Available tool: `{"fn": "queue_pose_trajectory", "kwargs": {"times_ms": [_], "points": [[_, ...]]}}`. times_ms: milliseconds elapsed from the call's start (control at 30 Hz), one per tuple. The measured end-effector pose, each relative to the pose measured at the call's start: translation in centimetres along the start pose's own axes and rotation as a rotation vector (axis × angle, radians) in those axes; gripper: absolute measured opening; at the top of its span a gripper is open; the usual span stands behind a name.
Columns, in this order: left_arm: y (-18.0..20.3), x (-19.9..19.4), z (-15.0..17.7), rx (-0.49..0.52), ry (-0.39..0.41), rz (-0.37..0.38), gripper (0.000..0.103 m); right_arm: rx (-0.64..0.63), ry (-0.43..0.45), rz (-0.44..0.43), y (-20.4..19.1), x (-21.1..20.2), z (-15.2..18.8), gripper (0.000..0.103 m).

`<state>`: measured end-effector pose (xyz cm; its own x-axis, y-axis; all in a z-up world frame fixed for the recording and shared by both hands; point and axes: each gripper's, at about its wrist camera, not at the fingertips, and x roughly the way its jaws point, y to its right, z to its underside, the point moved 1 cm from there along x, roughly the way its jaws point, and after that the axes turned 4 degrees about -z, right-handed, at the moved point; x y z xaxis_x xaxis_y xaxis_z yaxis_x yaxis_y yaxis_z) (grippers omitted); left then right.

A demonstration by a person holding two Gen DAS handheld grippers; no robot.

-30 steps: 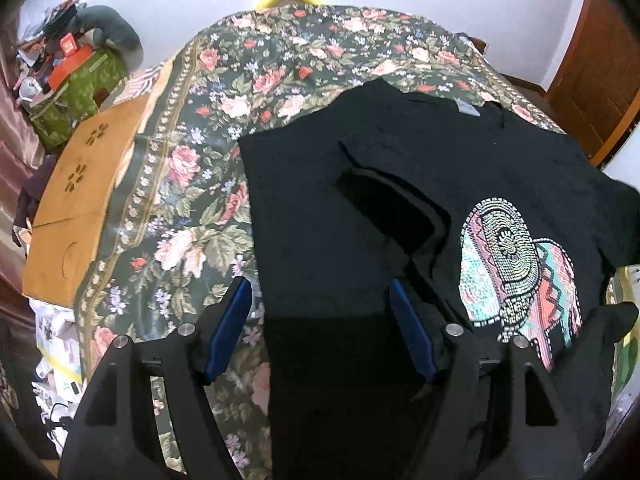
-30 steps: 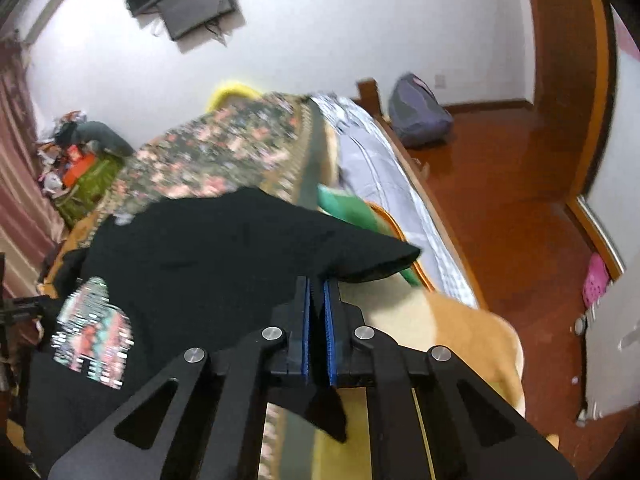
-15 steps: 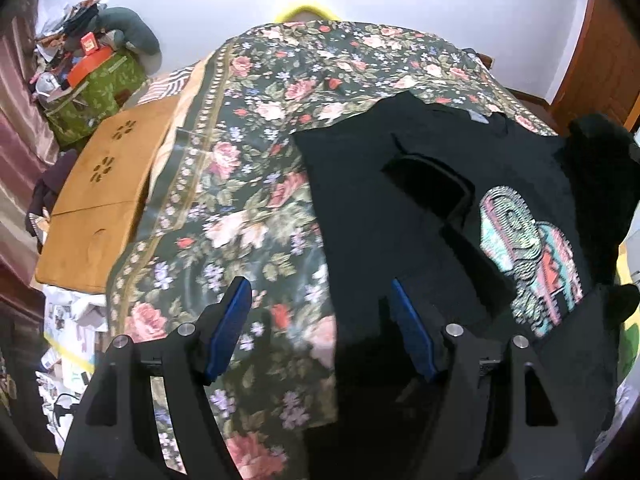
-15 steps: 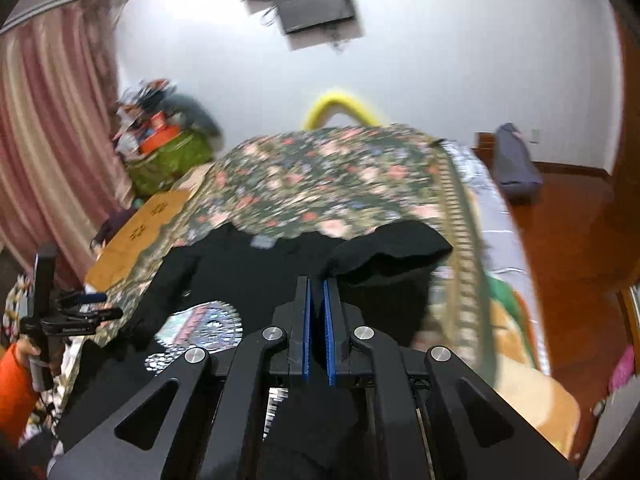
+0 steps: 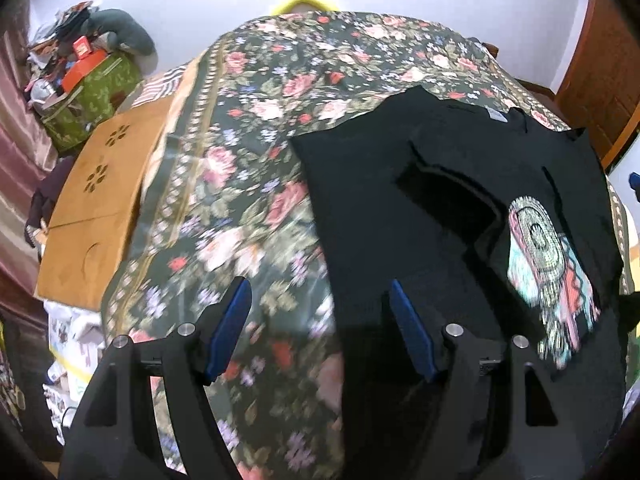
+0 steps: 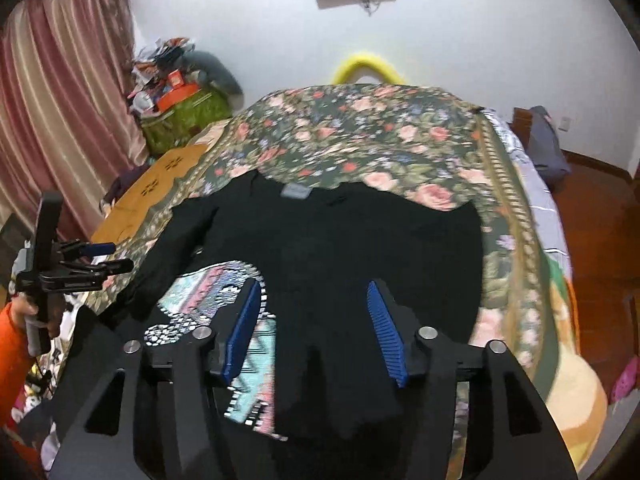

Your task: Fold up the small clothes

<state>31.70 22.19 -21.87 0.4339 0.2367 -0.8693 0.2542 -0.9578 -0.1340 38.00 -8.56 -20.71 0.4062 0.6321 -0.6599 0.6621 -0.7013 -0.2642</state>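
Right gripper [image 6: 314, 330] now spread wide, blue pads apart with nothing between them; half a second ago pressed together on a raised fold of black cloth, now released. Black T-shirt [image 6: 360, 236] lying flat on the floral bedspread [image 6: 360, 136], the right side folded in over the body so that only part of the colourful print [image 6: 224, 292] shows. Left gripper [image 5: 320, 330] also spread, as in the earlier frames, empty, hovering over the bedspread [image 5: 240, 208] at the shirt's left edge; the shirt [image 5: 380, 208] now sits further to the right in this view than a second ago, and the dark raised bundle seen at the right edge half a second ago gone from there. From the right wrist, the left gripper [image 6: 106, 258] visible at far left, held in a hand with an orange sleeve.

Lower hem of the shirt hidden behind both gripper bodies. Near part of the bedspread and the print [image 5: 556, 280] smeared by motion blur in the left view. Right sleeve not distinguishable within the black folds. Neck label [image 6: 295, 191] just readable as a grey patch.
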Motion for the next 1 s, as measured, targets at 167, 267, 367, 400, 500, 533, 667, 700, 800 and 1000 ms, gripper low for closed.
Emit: {"fn": "queue_pose_trajectory", "kwargs": {"times_ms": [167, 267, 367, 400, 500, 533, 667, 700, 800, 1000], "points": [[3.5, 2.7, -2.3, 0.078, -0.039, -0.01, 0.071, -0.015, -0.066, 0.08, 2.2, 1.2, 1.7, 0.053], [5.6, 2.4, -3.2, 0.104, -0.017, 0.022, 0.071, -0.019, -0.108, 0.085, 3.1, 2.4, 3.0, 0.053], [8.1, 1.7, -3.9, 0.138, -0.003, 0.103, 0.071, -0.024, -0.132, 0.084, 3.6, 3.2, 3.7, 0.053], [8.9, 1.5, -3.9, 0.15, -0.005, 0.127, 0.071, -0.021, -0.134, 0.077, 3.7, 3.3, 3.7, 0.053], [11.3, 1.2, -3.5, 0.225, -0.003, 0.144, 0.071, -0.012, -0.125, 0.063, 3.9, 3.3, 3.6, 0.053], [11.6, 1.1, -3.3, 0.24, -0.003, 0.133, 0.071, -0.012, -0.121, 0.059, 3.9, 3.1, 3.6, 0.053], [10.6, -0.4, -2.9, 0.222, 0.024, 0.108, 0.071, -0.03, -0.108, 0.067, 3.8, 2.1, 3.5, 0.053], [10.0, -0.7, -3.0, 0.208, 0.034, 0.104, 0.071, -0.035, -0.106, 0.074, 3.9, 1.9, 3.5, 0.054], [6.3, -1.5, -3.5, 0.124, 0.072, 0.058, 0.085, -0.034, -0.087, 0.108, 4.5, 1.0, 3.2, 0.067], [-0.1, 1.9, -2.6, -0.011, -0.022, -0.046, 0.087, 0.027, -0.082, 0.122, 6.6, 0.8, 3.5, 0.067]]}}
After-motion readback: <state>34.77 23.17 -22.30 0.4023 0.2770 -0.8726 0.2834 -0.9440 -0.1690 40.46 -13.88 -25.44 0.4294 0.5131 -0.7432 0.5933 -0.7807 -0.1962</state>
